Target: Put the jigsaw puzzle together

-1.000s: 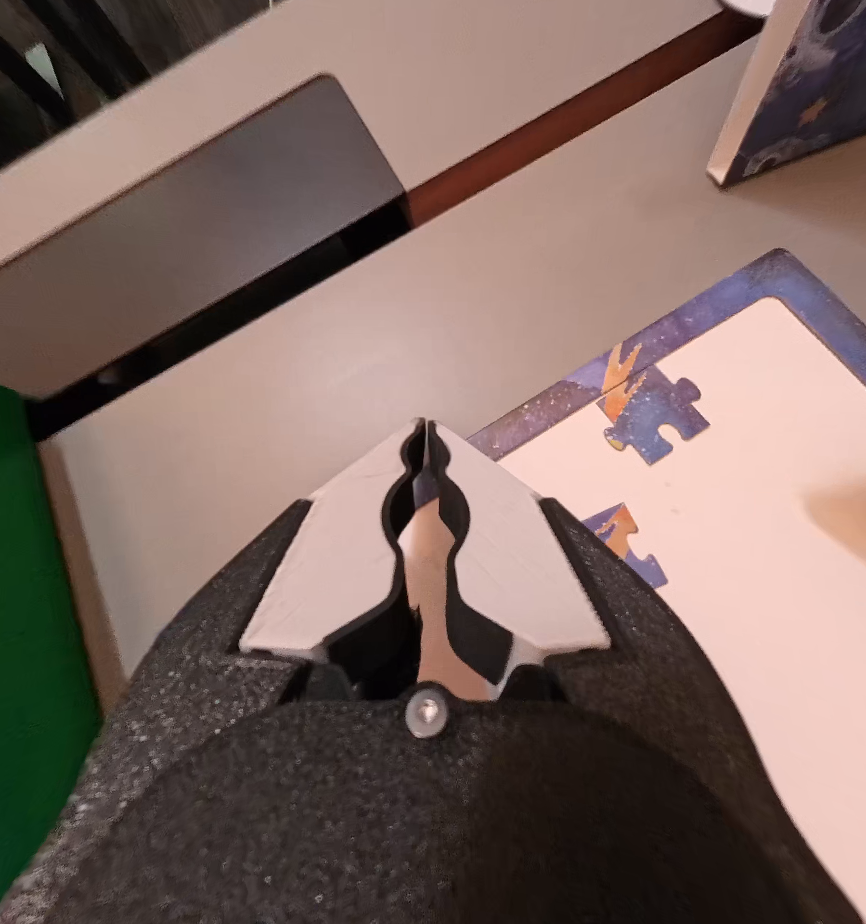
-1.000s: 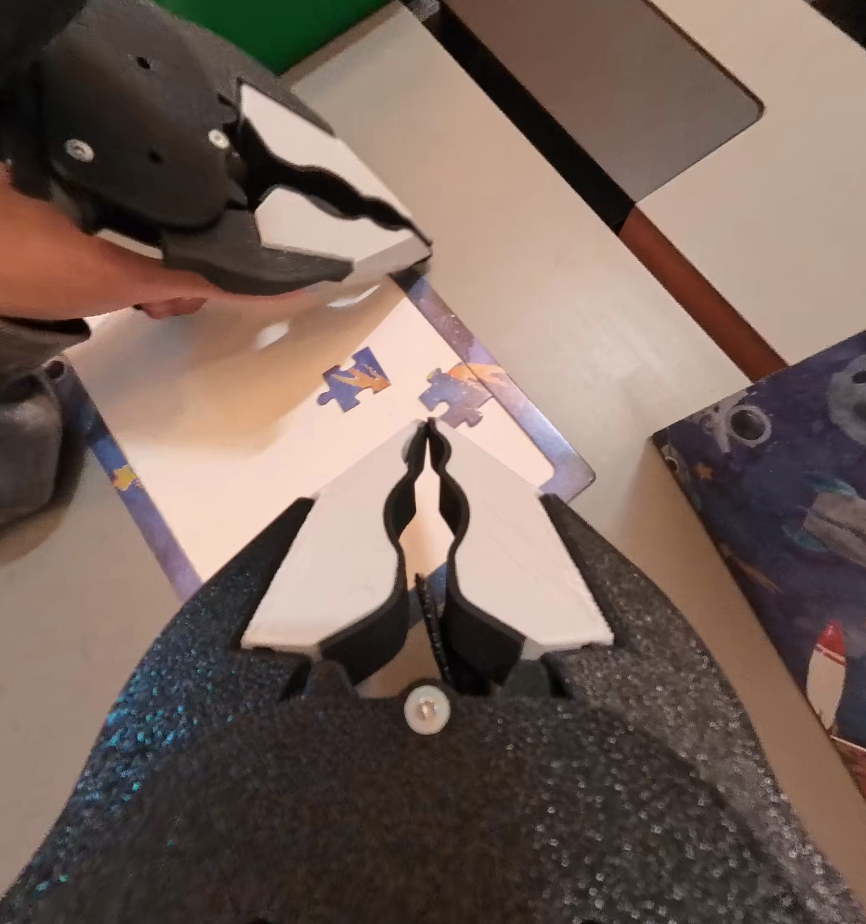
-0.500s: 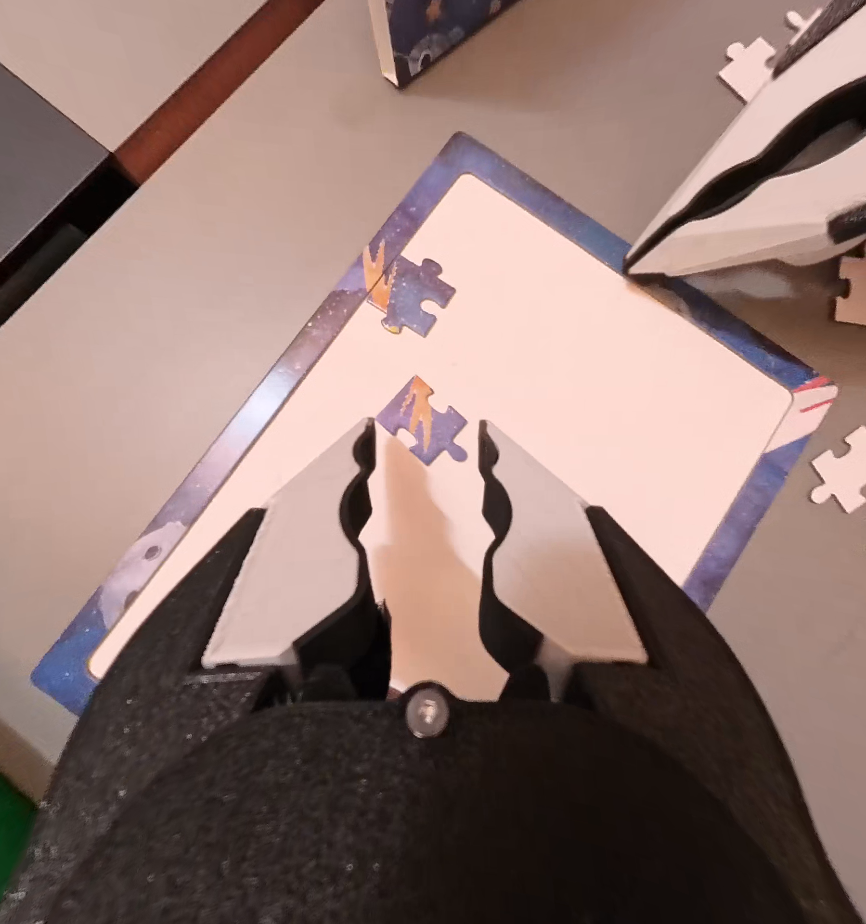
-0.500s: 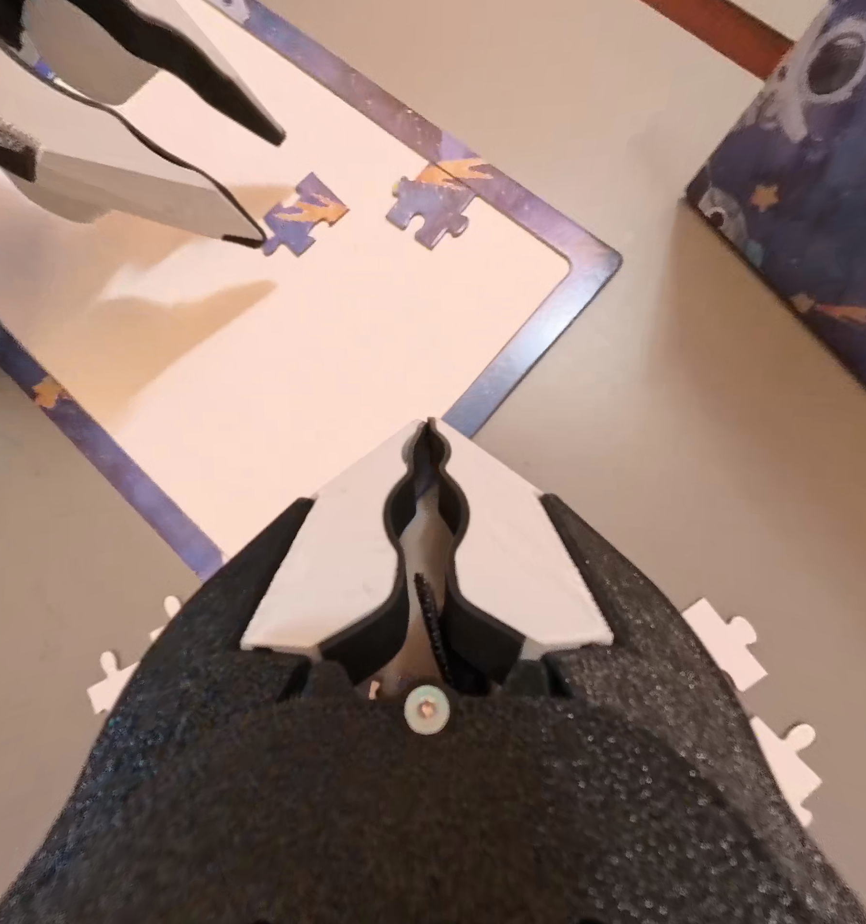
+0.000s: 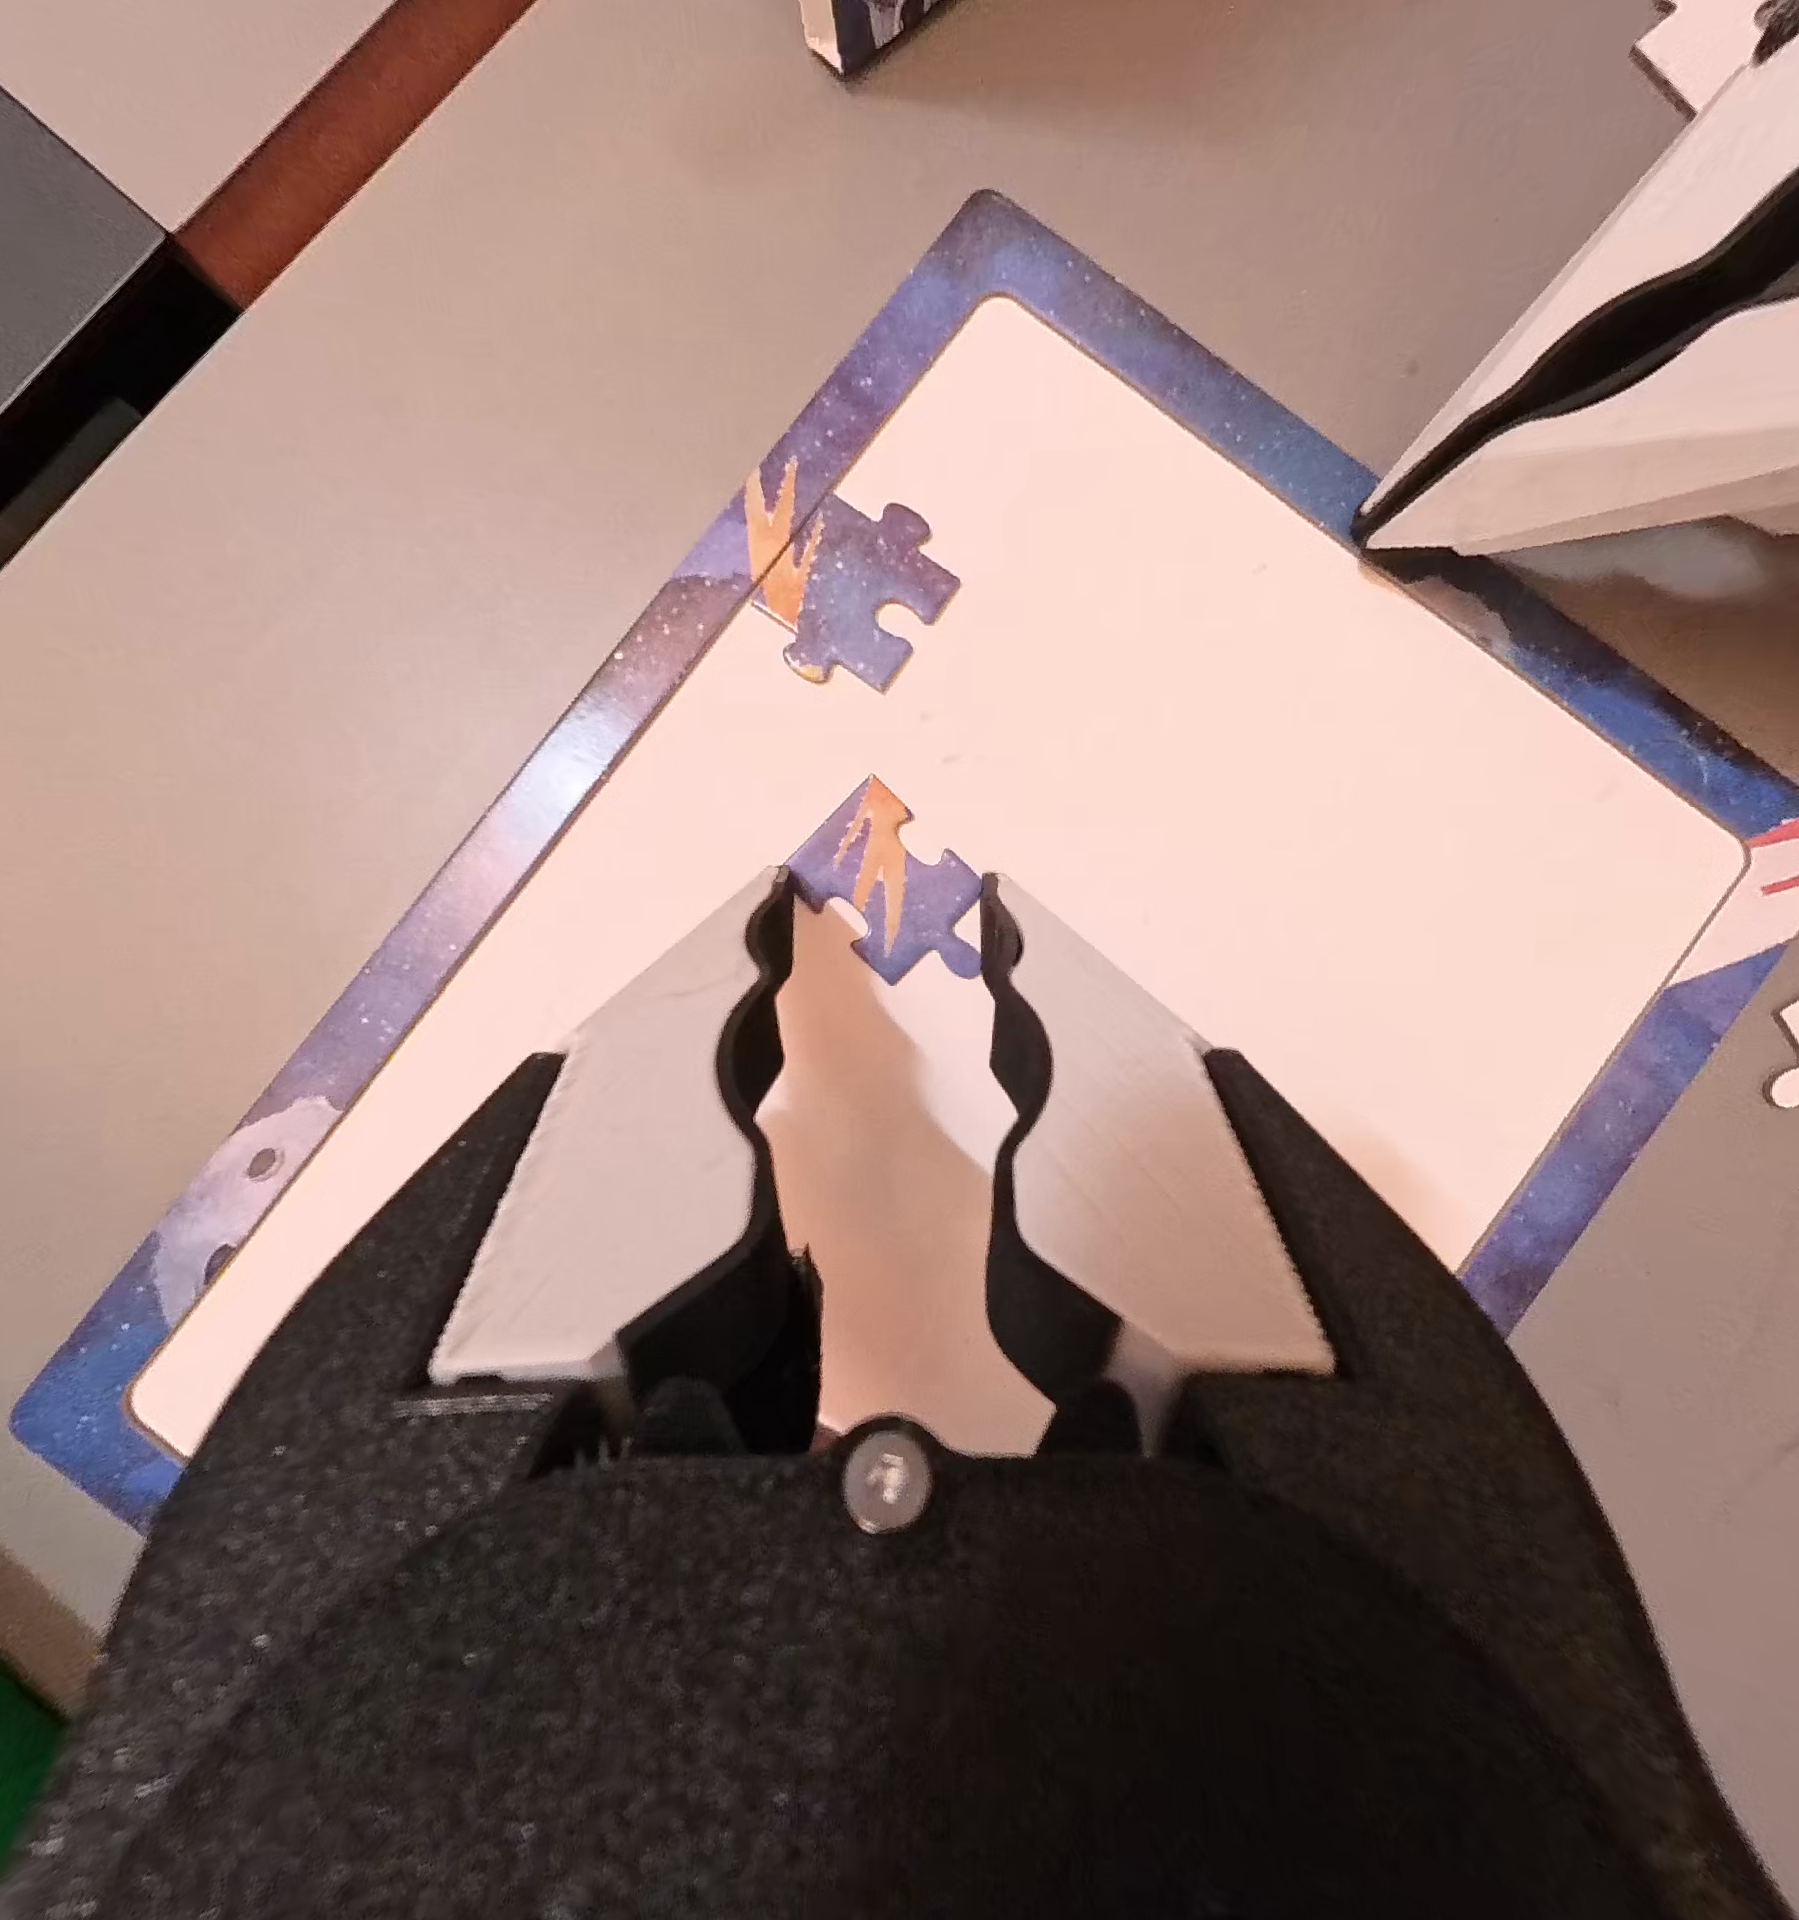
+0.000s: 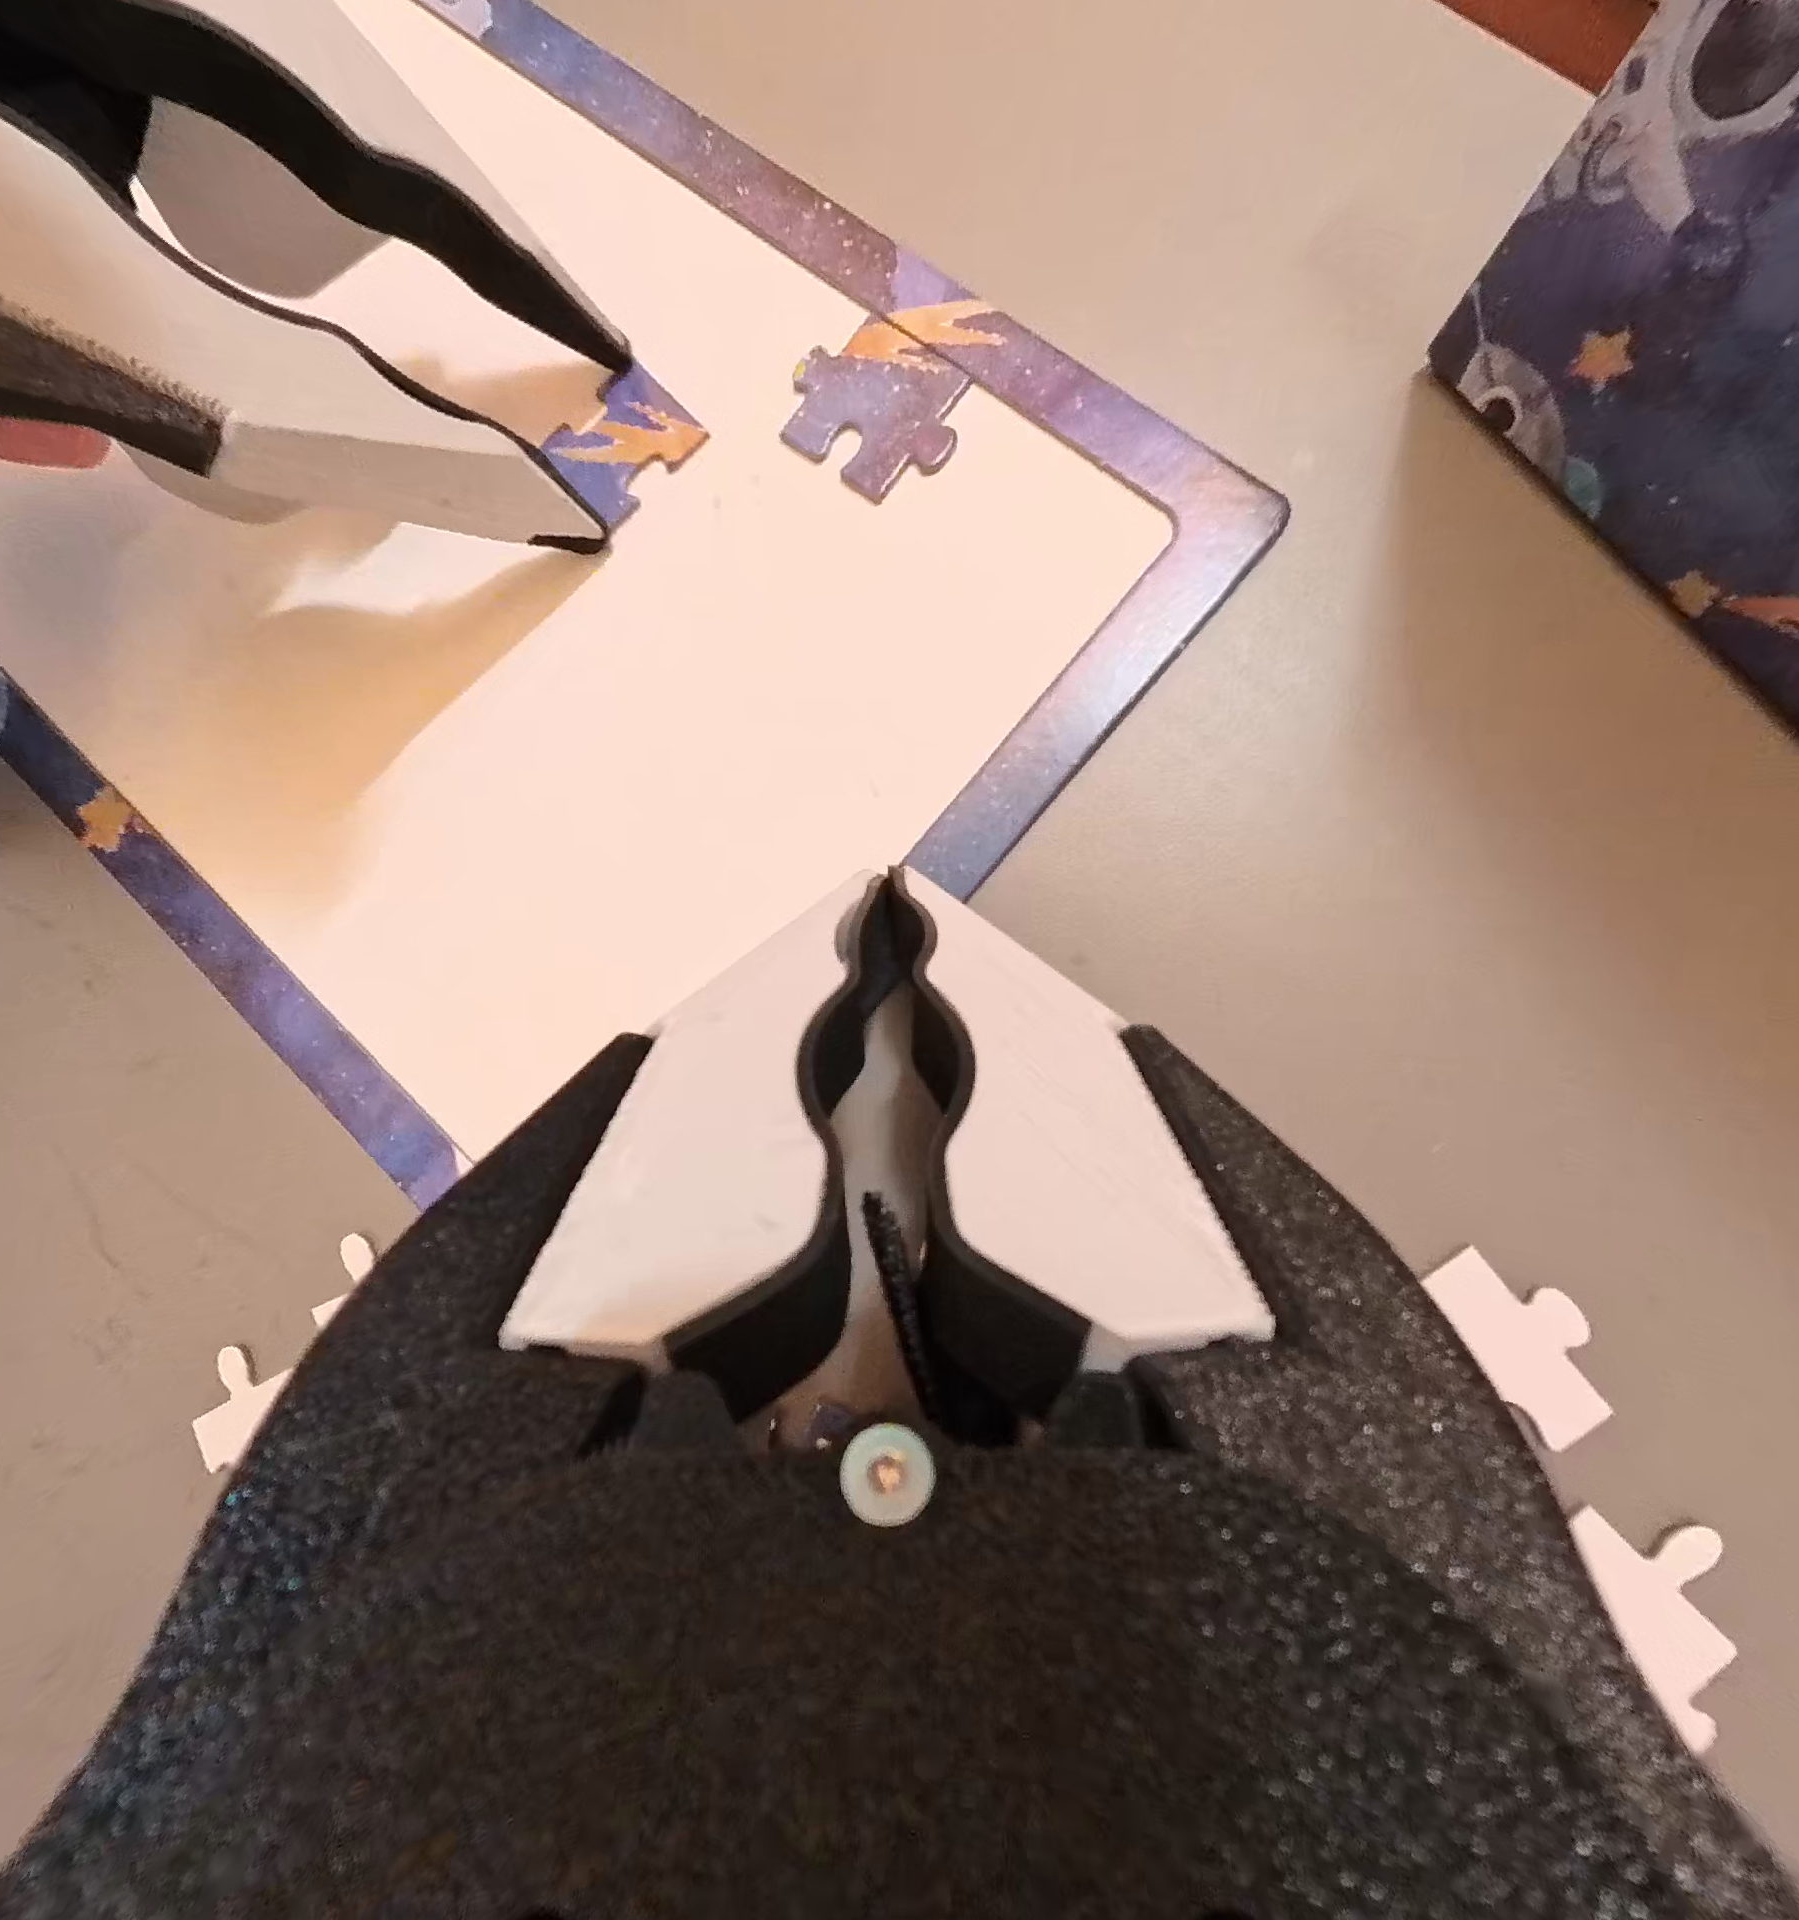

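Blue puzzle piece with gold streaks point(image 5: 890, 883) now sits right between the two tips of the left claw point(image 5: 884, 896). Half a second ago that piece lay just ahead of the tips, so the left claw has come closer to it. One second ago this claw was pinched shut and off near the tray's edge; now it is spread wide, and each tip is at a side of the piece. I cannot tell if the tips press on it. The piece lies flat on the pale inside of the puzzle tray point(image 5: 1290, 831).

Farther ahead of the left claw, a second blue piece point(image 5: 864, 592) lies against the tray's blue rim.

The right claw point(image 6: 890, 883) is pinched shut with nothing in it, just as before. Its tips are over the near edge of the tray, by a corner. It has pulled back from the two blue pieces since a second ago.

White pieces point(image 6: 1518, 1361) lie face down on the grey tabletop point(image 6: 1394, 831) beside and behind the right claw. A dark blue puzzle box point(image 6: 1705, 364) stands ahead of it to the right.
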`<state>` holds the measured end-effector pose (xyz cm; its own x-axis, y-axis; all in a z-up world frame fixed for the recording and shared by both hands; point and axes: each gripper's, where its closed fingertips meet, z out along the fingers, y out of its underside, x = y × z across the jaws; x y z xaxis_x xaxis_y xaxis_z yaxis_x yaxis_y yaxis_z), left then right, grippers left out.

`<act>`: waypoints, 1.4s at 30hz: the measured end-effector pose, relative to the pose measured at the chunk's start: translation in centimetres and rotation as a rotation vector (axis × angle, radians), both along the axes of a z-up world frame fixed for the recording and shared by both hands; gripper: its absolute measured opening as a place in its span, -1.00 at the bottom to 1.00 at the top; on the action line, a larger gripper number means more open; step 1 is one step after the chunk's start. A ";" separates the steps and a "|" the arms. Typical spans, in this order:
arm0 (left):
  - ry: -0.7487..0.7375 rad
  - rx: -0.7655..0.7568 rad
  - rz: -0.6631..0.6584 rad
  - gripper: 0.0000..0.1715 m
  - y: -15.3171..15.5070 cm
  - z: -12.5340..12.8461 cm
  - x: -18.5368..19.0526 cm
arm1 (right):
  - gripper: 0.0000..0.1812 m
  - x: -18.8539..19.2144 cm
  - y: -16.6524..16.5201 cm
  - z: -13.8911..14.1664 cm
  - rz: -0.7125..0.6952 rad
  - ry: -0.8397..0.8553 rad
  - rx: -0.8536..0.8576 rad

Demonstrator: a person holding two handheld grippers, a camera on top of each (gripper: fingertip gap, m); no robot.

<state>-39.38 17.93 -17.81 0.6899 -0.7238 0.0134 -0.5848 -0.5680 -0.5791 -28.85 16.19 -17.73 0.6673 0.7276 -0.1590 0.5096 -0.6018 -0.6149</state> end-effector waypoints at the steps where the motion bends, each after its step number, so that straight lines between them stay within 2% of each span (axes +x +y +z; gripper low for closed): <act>1: 0.001 -0.002 -0.006 -0.60 -0.1 0.0 0.0 | -1.00 0.0 0.0 0.0 0.000 0.008 -0.005; 3: 0.011 -0.016 -0.021 -0.71 -0.4 0.0 -0.3 | -1.00 0.0 0.0 0.0 0.001 0.021 -0.015; 4: 0.013 -0.029 -0.040 -0.83 -0.8 0.0 -0.4 | -1.00 0.0 0.0 0.0 0.002 0.027 -0.019; 10: 0.101 -0.072 -0.142 -0.84 -3.5 0.1 -2.6 | -1.00 0.0 0.0 0.0 0.017 0.018 -0.027; 11: 0.132 -0.082 -0.160 -0.87 -4.0 0.0 -3.2 | -1.00 0.0 0.0 0.0 0.018 0.015 -0.025; 12: 0.165 -0.093 -0.191 -1.00 -4.6 0.0 -3.8 | -1.00 0.0 0.0 0.0 0.018 0.014 -0.023; 16: 0.264 -0.161 -0.291 -1.00 -7.0 0.0 -5.7 | -1.00 0.0 -0.1 0.0 0.021 0.019 -0.030; 18: 0.309 -0.128 -0.277 -1.00 -6.7 0.5 -6.6 | -1.00 0.0 -0.2 0.0 0.025 0.022 -0.036; 22: 0.182 -0.050 -0.218 -0.79 -5.5 2.2 -4.1 | -1.00 0.0 -0.2 0.0 0.026 0.032 -0.044; 26: 0.215 0.030 -0.128 -0.70 -3.3 1.7 -3.9 | -1.00 0.0 -0.2 0.0 0.023 0.044 -0.053; 31: 0.217 -0.004 -0.102 -0.69 -3.3 0.3 -4.4 | -1.00 0.0 -0.2 0.0 0.027 0.032 -0.046; 37: 0.109 -0.087 -0.097 -0.73 -3.5 0.1 -4.1 | -1.00 -0.1 -0.2 0.0 0.031 0.027 -0.048; 42: 0.046 -0.125 -0.057 -0.61 -3.9 0.7 -3.9 | -1.00 0.0 -0.2 0.0 0.029 0.043 -0.059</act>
<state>-43.25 14.03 -17.13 0.6496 -0.7565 0.0751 -0.6425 -0.5991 -0.4778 -28.89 16.02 -17.75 0.6380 0.7348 -0.2301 0.5013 -0.6232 -0.6003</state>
